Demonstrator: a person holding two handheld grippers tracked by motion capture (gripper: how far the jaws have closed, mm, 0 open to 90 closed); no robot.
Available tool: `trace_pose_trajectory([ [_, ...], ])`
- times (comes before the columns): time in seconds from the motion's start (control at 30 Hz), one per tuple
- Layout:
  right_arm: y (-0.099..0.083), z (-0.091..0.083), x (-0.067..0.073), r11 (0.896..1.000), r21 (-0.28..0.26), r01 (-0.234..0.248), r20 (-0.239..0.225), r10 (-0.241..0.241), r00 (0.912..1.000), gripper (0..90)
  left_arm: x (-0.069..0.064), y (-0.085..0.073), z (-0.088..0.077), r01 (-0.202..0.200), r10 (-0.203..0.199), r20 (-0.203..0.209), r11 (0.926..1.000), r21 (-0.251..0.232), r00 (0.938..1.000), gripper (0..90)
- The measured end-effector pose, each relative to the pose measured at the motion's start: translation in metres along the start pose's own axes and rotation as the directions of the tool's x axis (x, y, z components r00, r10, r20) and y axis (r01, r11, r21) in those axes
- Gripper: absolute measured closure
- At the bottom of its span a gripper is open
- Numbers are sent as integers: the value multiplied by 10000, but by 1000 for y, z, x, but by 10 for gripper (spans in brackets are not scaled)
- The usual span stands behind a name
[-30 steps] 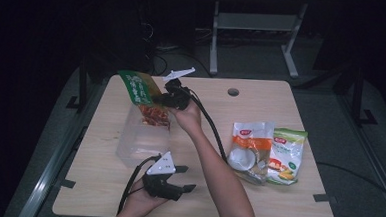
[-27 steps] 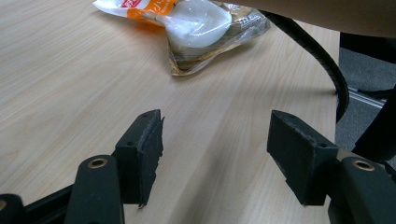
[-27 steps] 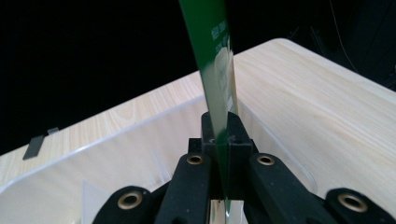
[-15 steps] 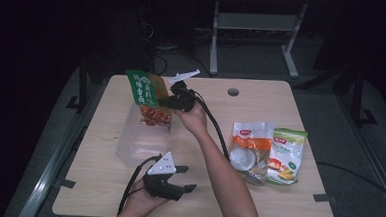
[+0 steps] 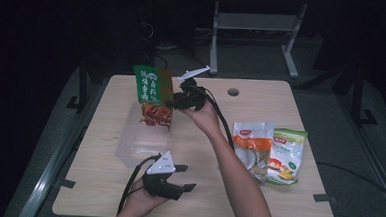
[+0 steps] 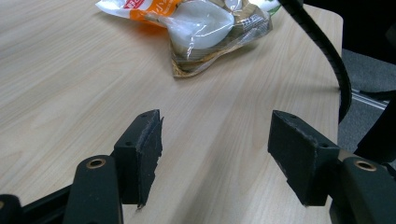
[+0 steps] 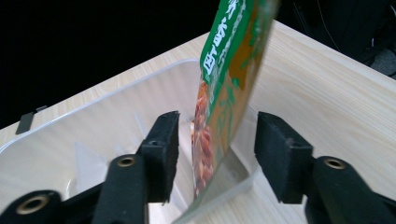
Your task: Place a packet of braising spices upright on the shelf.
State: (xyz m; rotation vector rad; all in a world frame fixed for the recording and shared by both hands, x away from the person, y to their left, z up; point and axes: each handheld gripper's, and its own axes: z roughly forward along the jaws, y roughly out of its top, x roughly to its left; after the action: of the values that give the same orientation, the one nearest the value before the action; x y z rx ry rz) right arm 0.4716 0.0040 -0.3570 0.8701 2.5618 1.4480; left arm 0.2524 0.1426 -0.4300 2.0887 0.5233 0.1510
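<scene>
High view findings are set out from the near edge of the table outward. Nearest, the left gripper is held low over bare wood near the front edge, its jaws spread wide and nothing between them; this is confirmed in the left gripper view, where the pads stand apart over the empty tabletop. To the right, the orange-and-white packet and the green-and-yellow packet are seen lying side by side, touching, well apart from the container and not yet handled.

Farther back, the clear plastic container is noted left of centre. The green snack bag is found standing nearly upright with its lower end inside the far part of the container. The right gripper is placed just beside the bag. Its jaws have just been opening; in the right gripper view the bag is seen between the pads, which no longer press on it.

Assessment: one packet is judged to have been delivered into the container and released, though it leans rather than lies flat. Two packets are judged outstanding. The left gripper is judged idle and available.
</scene>
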Motion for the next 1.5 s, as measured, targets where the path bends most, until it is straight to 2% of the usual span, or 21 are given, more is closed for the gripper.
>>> trace_pose_trajectory([
  [0.27, -11, -24, -3, 9997, 225, -138, -74, 139, 9999, 432, 1, 1, -2, 19, -19, -32, 10000, 37, 10000, 346],
  [0.33, -13, -29, -3, 9996, 266, -120, -92, 122, 9999, 416, 2, 1, -2, -79, 80, -66, 10000, 43, 9999, 345],
  [0.4, -15, -35, -4, 9995, 279, -134, -56, 136, 9999, 397, 2, 0, -2, 72, -72, -45, 10000, 43, 10000, 343],
  [0.57, -19, -48, -4, 9994, 272, -215, -21, 216, 9998, 387, 2, 1, -1, -102, 102, -39, 9999, 76, 9999, 342],
  [0.73, -26, -59, -4, 9995, 243, -203, 33, 203, 9998, 374, 2, 0, -1, -87, 87, -23, 9999, 76, 10000, 340],
  [0.83, -31, -65, -5, 9993, 201, -313, 46, 312, 9995, 363, 1, 0, -1, -67, 67, -19, 9999, 132, 10000, 339],
  [0.97, -36, -72, -8, 9972, 467, -579, 28, 578, 9983, 337, 1, 0, -1, -73, 73, -33, 9998, 162, 10000, 339],
  [1.07, -40, -78, -8, 9978, 400, -524, 164, 517, 9985, 333, 2, 1, -1, -83, 84, -43, 9999, 132, 10000, 338],
  [1.2, -48, -87, -9, 9972, 420, -612, 216, 603, 9979, 331, 2, 0, -1, 90, -90, -13, 9999, 54, 10000, 338],
  [1.37, -54, -99, -11, 9954, 640, -717, 297, 699, 9971, 310, 0, 1, 0, 36, -35, -67, 9999, 110, 10000, 338],
  [1.5, -60, -109, -12, 9948, 570, -845, 369, 825, 9959, 305, 1, 1, 0, -16, 17, -48, 9999, 158, 10000, 338],
])
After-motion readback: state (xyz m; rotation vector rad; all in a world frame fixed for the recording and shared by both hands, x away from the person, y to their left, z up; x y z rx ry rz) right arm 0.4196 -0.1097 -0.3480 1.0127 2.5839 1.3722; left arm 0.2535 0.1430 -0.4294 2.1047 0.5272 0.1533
